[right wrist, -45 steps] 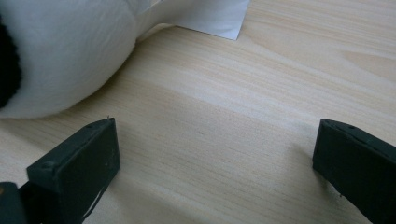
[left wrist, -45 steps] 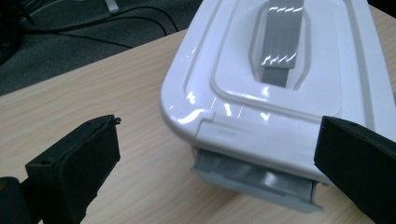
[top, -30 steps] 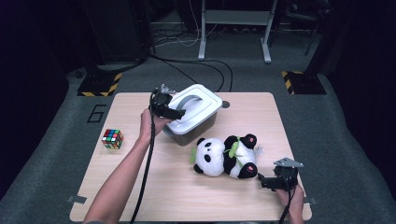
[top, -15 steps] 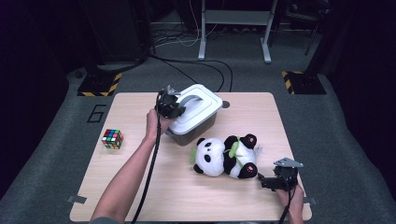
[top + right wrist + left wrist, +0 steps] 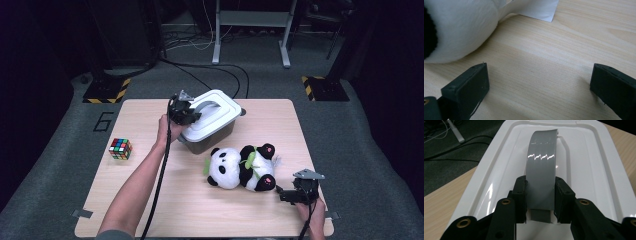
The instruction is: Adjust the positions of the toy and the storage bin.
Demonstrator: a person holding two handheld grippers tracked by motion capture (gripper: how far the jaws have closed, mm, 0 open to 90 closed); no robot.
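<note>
1. High view: a person's left hand (image 5: 163,127) is reaching across a pale wooden table (image 5: 150,200) and holding the left gripper (image 5: 186,113) against the near-left end of a white lid (image 5: 217,106) on a dark storage bin (image 5: 209,137). The bin is sitting at the table's far middle, its long axis running diagonally from near left to far right. A grey handle (image 5: 204,104) is arching along the lid, following that same diagonal. A plush panda (image 5: 242,167) is lying on its side just in front of the bin, head pointing left and feet right. A colourful puzzle cube (image 5: 120,148) is resting well apart near the left edge. The right gripper (image 5: 287,195) is sitting low by the near right corner, near the panda's feet, jaws pointing left.

2. Left gripper view: the left gripper (image 5: 540,200) is closing its two black jaws on the near end of the grey handle (image 5: 541,177), one jaw pressing each edge of the strap. The handle is stretching straight away over the white lid (image 5: 594,170).

3. Right gripper view: the right gripper (image 5: 539,82) is resting with its jaws spread wide, gripping nothing, bare table (image 5: 544,62) between them. The panda's white fur (image 5: 461,27) is bulging in at upper left, beside a white tag (image 5: 539,8).
</note>
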